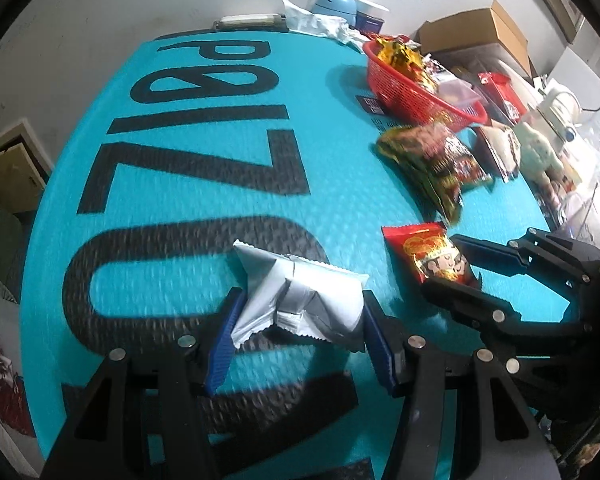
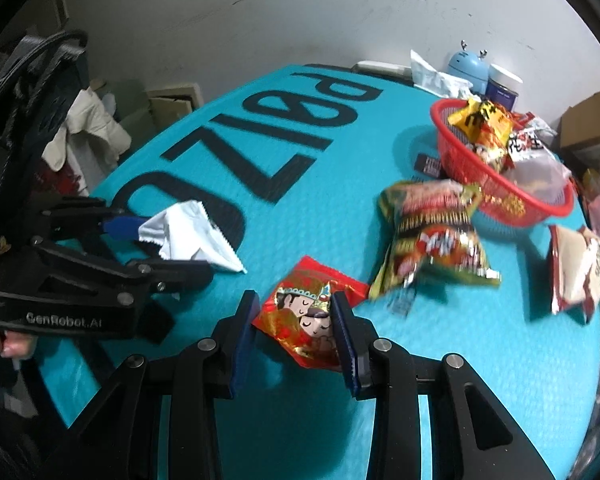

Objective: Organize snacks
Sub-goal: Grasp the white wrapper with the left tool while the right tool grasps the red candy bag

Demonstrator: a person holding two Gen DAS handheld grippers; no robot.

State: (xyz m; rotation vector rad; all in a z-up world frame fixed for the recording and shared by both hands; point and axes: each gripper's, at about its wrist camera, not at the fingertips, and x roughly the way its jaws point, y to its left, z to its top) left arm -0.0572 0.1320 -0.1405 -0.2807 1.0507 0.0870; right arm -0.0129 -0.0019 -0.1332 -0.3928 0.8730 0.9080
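My left gripper (image 1: pixel 298 316) is shut on a crumpled white snack packet (image 1: pixel 300 296), seen from the side in the right wrist view (image 2: pixel 188 236). My right gripper (image 2: pixel 296 320) is shut on a small red packet with cartoon faces (image 2: pixel 308 312), which also shows in the left wrist view (image 1: pixel 432 256). Both packets are low over the teal mat (image 1: pixel 180 200). A red basket (image 2: pixel 500 196) holding several snack packs stands at the back right. A green and red noodle pack (image 2: pixel 432 232) lies in front of it.
A white and red packet (image 2: pixel 576 276) lies right of the noodle pack. A blue gadget (image 2: pixel 470 68), a dark jar (image 2: pixel 502 88) and crumpled paper (image 2: pixel 436 76) sit at the mat's far edge. Cardboard boxes (image 1: pixel 480 32) and clutter line the right side.
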